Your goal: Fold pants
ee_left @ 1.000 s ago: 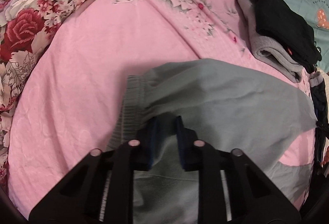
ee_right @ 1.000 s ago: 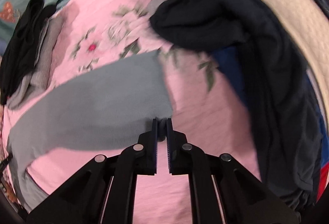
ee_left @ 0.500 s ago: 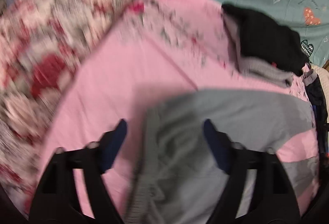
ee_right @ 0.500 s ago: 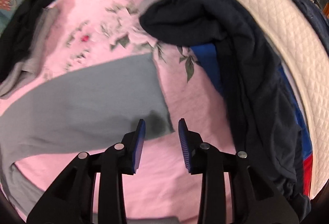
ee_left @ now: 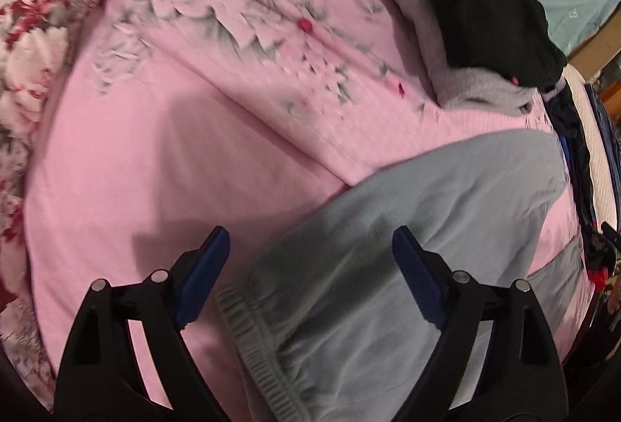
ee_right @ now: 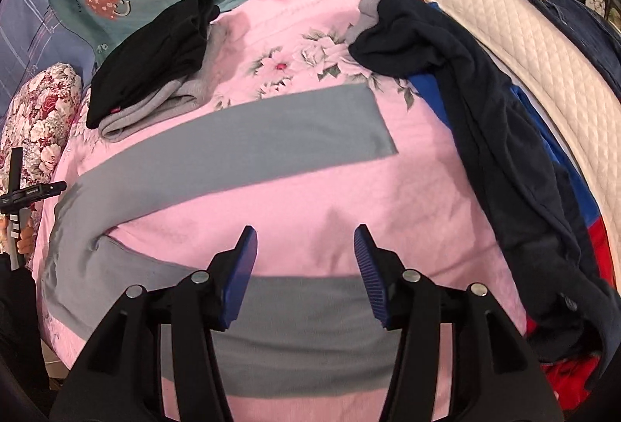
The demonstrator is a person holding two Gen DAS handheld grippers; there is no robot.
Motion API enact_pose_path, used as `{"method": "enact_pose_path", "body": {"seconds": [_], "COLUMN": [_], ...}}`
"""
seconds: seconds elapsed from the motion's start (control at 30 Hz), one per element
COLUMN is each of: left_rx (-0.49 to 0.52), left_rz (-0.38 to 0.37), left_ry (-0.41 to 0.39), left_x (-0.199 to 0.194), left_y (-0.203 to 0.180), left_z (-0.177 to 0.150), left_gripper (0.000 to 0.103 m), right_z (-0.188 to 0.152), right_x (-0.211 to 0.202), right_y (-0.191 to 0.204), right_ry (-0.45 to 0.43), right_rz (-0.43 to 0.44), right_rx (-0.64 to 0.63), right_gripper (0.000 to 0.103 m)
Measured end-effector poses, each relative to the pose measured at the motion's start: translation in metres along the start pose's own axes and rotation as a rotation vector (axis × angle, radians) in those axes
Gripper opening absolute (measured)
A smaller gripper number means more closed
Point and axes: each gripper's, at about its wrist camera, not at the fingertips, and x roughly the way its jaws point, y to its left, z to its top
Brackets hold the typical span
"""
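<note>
Grey pants [ee_right: 240, 146] lie spread flat on the pink bedspread [ee_right: 419, 197], legs apart in a V; one leg runs toward the far right, the other [ee_right: 302, 336] lies under my right gripper. In the left wrist view the pants [ee_left: 407, 247] show their ribbed waistband [ee_left: 252, 336] near the frame's bottom. My left gripper [ee_left: 310, 274] is open and empty above the waistband end. My right gripper [ee_right: 304, 274] is open and empty above the near leg.
A folded stack of black and grey clothes [ee_right: 151, 69] lies at the back of the bed; it also shows in the left wrist view [ee_left: 465, 18]. A dark navy and blue heap [ee_right: 504, 150] lies right, beside a white quilted pad [ee_right: 524, 45]. A floral pillow [ee_left: 35, 34] sits left.
Both grippers let go of the pants and opened wide. Both pulled back; the pants now lie flat on the bed.
</note>
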Motion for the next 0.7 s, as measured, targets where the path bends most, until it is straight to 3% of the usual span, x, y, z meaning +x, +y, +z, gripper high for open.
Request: {"method": "enact_pose_path", "body": {"seconds": [0.03,0.07,0.1,0.13,0.3,0.43,0.53,0.63,0.7], "left_rx": [0.017,0.040,0.066,0.075,0.072,0.058,0.071,0.082,0.082], "left_rz": [0.007,0.015,0.014,-0.024,-0.016,-0.044,-0.076,-0.096,-0.111], "left_ry": [-0.017,-0.037,-0.051,-0.034,-0.131,-0.178,-0.222,-0.247,-0.254], "left_x": [0.001,0.000,0.000,0.002,-0.005,-0.015,-0.034,-0.044,-0.048], "left_y": [-0.003,-0.008,-0.012,-0.013,-0.013,-0.008,-0.008,-0.010,-0.008], "left_z": [-0.001,-0.005,-0.008,-0.011,-0.019,-0.022,-0.026,-0.027,-0.027], "left_gripper": [0.086,0.069,0.014,0.006,0.004,0.004,0.004,0.004,0.004], "right_z": [0.000,-0.002,-0.001,0.000,0.017,0.045,0.067,0.077,0.080], "right_x": [-0.002,-0.003,-0.003,-0.002,0.013,0.040,0.081,0.117,0.142], "right_y": [0.000,0.001,0.003,0.005,0.062,0.142,0.224,0.286,0.324], "right_ry": [0.003,0.002,0.001,0.001,0.018,0.019,0.103,0.172,0.216], "right_rz": [-0.014,-0.019,-0.023,0.011,0.092,0.277,0.435,0.466,0.443], "right_rx": [0.003,0.003,0.000,-0.029,-0.174,-0.418,-0.655,-0.823,-0.933], "right_gripper": [0.053,0.053,0.053,0.053,0.053,0.056,0.058,0.058,0.058]}}
